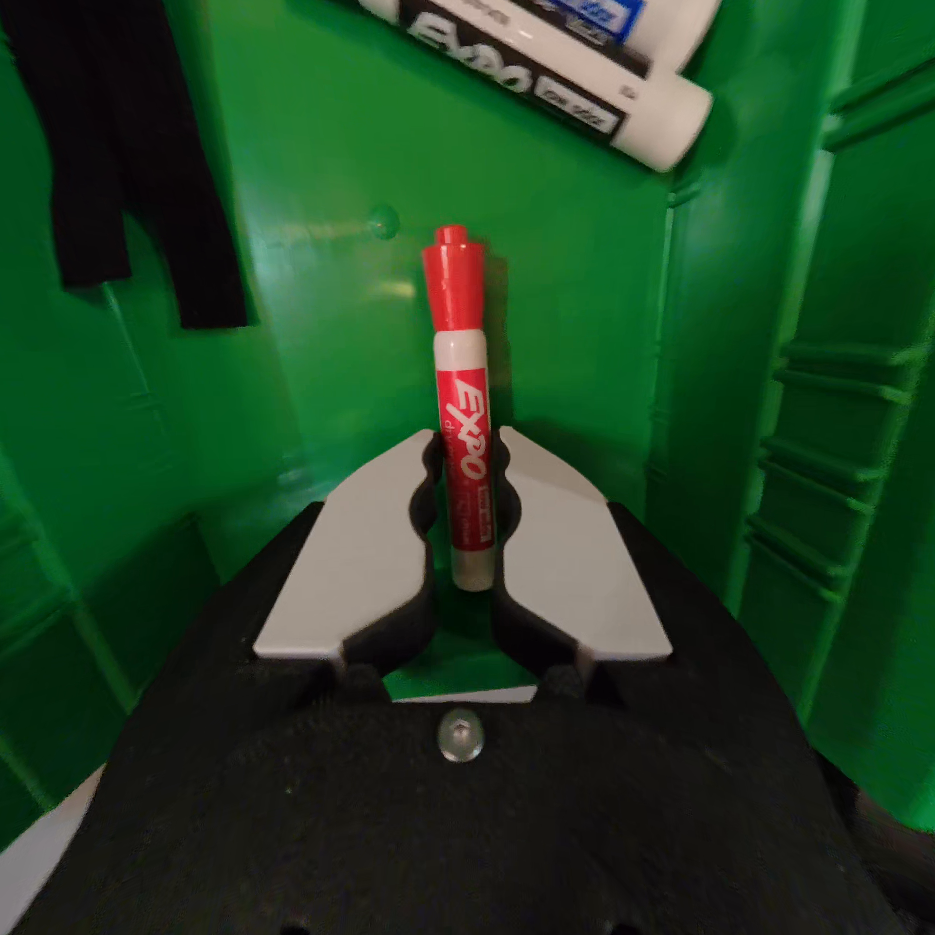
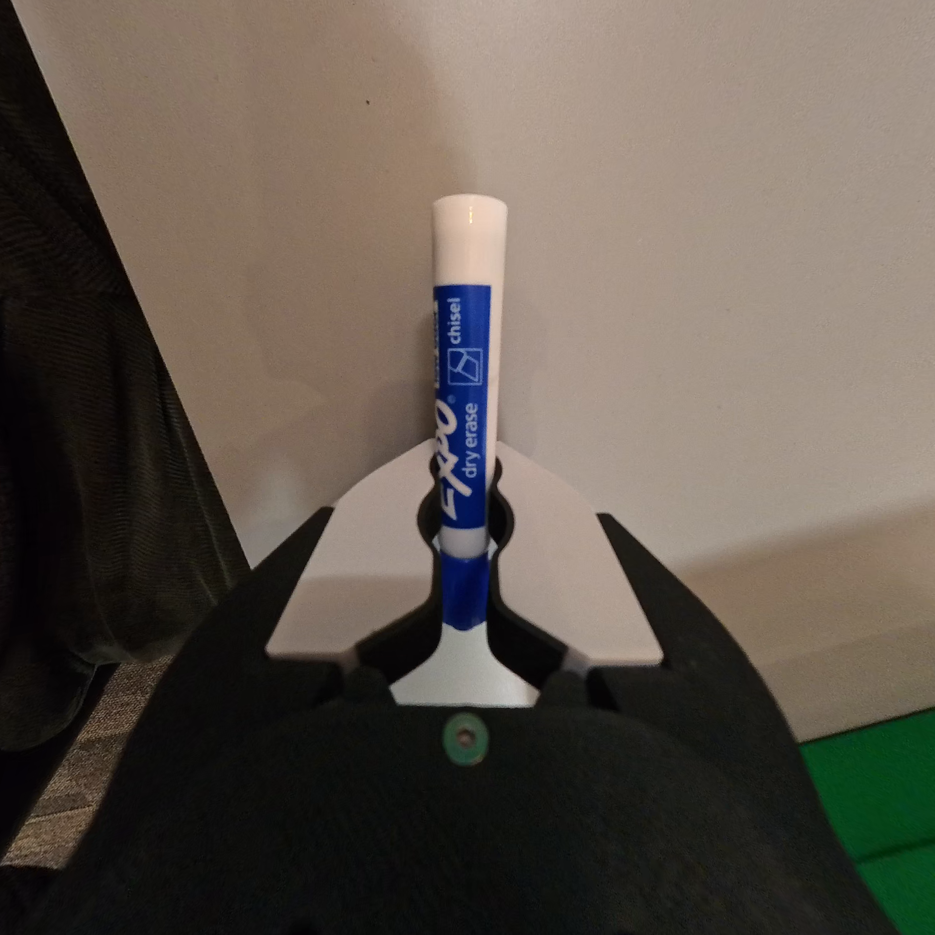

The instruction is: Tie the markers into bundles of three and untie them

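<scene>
left wrist view, near to far: left gripper (image 1: 464,458), white fingers with black inner pads, clamped on a red marker (image 1: 460,405). the marker runs lengthwise between the fingers, pointing away from the camera, red cap at the far end, white butt end back between the pads. behind it, the inside of a green bin (image 1: 313,152), smooth floor, ribbed wall on the right. a black strap (image 1: 121,167) lies on the bin floor at upper left, well apart from the marker, two loose ends showing. at top right, two more markers lie side by side: a black-labelled marker (image 1: 607,96) with its white end toward the bin wall, and past it a blue-labelled marker (image 1: 597,15), cut off by the frame edge. right wrist view, near to far: right gripper (image 2: 464,470), same build, closed on a blue marker (image 2: 468,354). blue cap sits back between the pads, white barrel end points away. beyond it, a plain white surface (image 2: 708,253). dark fabric (image 2: 76,405) fills the left edge. a corner of the green bin shows at lower right.
</scene>
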The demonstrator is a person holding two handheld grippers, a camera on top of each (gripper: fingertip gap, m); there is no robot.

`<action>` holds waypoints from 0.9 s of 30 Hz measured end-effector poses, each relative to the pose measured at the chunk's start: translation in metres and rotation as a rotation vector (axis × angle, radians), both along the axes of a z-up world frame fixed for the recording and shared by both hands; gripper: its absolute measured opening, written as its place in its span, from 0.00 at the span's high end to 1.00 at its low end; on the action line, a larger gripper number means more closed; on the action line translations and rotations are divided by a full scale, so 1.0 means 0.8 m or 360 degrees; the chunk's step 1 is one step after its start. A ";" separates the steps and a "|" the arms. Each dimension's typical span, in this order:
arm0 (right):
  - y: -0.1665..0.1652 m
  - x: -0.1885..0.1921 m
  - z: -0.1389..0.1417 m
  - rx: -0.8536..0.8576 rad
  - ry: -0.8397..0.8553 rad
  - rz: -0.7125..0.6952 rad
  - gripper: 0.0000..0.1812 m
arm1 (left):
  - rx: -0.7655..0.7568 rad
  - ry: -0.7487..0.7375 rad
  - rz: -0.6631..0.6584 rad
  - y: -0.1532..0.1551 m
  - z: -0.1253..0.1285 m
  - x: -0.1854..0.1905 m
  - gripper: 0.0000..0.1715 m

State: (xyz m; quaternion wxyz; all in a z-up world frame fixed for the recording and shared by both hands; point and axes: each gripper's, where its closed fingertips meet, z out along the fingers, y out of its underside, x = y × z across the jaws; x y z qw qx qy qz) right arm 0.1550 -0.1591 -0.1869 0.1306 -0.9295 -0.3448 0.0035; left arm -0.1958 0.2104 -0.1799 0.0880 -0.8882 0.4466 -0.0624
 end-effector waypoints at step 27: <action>-0.002 -0.001 0.000 -0.0004 0.0040 0.0006 0.92 | 0.0711 -0.0173 -0.1553 -0.210 0.167 0.202 0.87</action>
